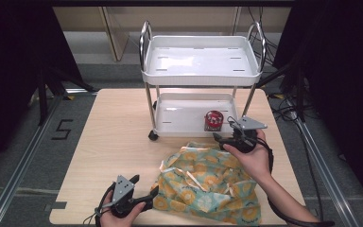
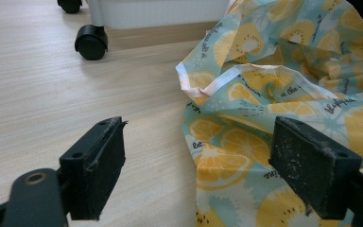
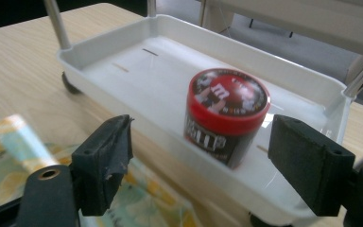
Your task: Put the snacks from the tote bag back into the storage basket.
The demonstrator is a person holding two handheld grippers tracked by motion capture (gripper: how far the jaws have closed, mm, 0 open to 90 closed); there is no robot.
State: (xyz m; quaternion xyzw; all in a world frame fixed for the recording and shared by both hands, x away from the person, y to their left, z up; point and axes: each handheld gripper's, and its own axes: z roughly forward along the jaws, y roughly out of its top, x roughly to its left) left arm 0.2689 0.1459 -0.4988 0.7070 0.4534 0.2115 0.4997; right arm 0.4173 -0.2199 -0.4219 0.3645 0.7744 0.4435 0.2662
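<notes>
Two claws are mine, and both stand wide with nothing between their pads. My right gripper (image 1: 220, 138) hangs just in front of the lower shelf of the white plastic cart with chrome posts (image 1: 200, 75), and along its jaws I see the small red-lidded black candy tub (image 3: 227, 115) standing upright in that lower tray (image 3: 123, 47), near its front wall. My left gripper (image 1: 147, 193) rests low at the near-left edge of the crumpled turquoise cloth bag printed with orange slices (image 1: 208, 184), which lies on the pale wooden table (image 1: 118, 142) just before the cart. I judge the step in hand to be the reach for the tub. Next I should ease the right gripper forward over the tray wall, straddle the tub, and close on its sides. Meanwhile the left could pinch the bag's white-trimmed rim (image 2: 217, 82) to open it.
</notes>
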